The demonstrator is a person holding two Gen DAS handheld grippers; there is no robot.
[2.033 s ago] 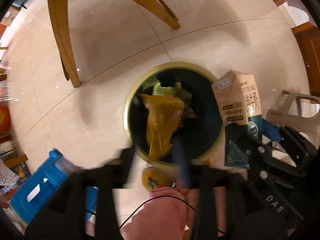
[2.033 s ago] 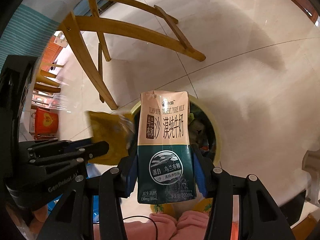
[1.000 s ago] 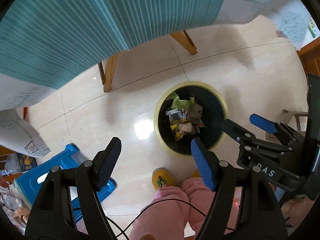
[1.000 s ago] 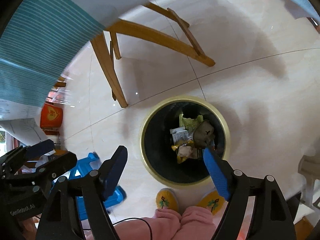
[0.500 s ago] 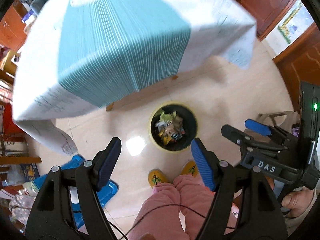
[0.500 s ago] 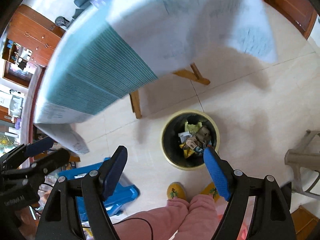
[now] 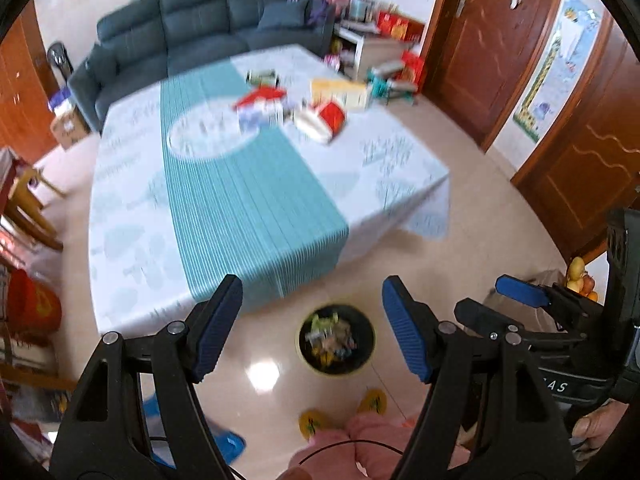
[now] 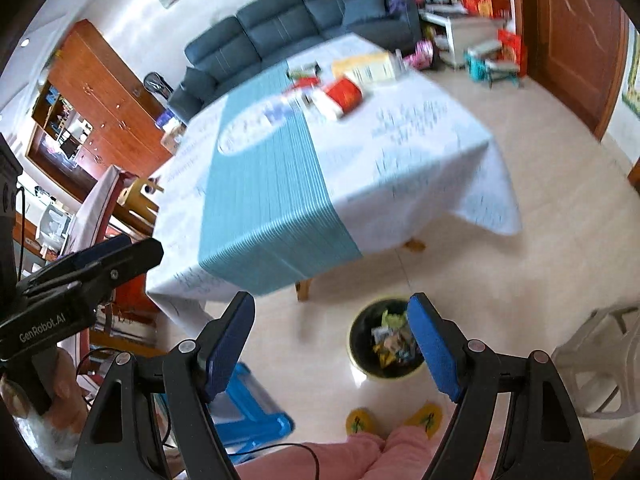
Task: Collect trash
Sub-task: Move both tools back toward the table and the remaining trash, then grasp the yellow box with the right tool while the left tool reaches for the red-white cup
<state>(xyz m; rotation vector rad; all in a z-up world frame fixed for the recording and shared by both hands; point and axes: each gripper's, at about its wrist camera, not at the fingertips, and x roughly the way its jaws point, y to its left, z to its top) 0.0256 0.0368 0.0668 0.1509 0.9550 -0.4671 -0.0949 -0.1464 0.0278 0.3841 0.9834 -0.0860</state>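
A round black bin with a yellow rim (image 7: pixel 335 369) (image 8: pixel 362 366) stands on the floor below me, filled with wrappers and cartons. Boxes and packets lie blurred on the far part of a table with a teal and white cloth (image 7: pixel 256 184) (image 8: pixel 280 184), among them a red and white carton (image 7: pixel 326 120) (image 8: pixel 340 98) and a yellow box (image 7: pixel 340 90) (image 8: pixel 366 66). My left gripper (image 7: pixel 312 326) is open and empty, high above the floor. My right gripper (image 8: pixel 332 342) is likewise open and empty, and it also shows at the right of the left wrist view (image 7: pixel 520 300).
A blue plastic stool (image 8: pixel 248 408) stands left of the bin. A person's pink trouser legs and yellow slippers (image 8: pixel 394 416) are just before it. A white plastic chair (image 8: pixel 600 364) is at the right. A dark sofa (image 7: pixel 200 28) and wooden doors (image 7: pixel 492 40) lie beyond the table.
Both grippers have risen from just over the bin to well above table height and tilted up. The tabletop, sofa and doors have come into view. The jaws stayed open and empty.
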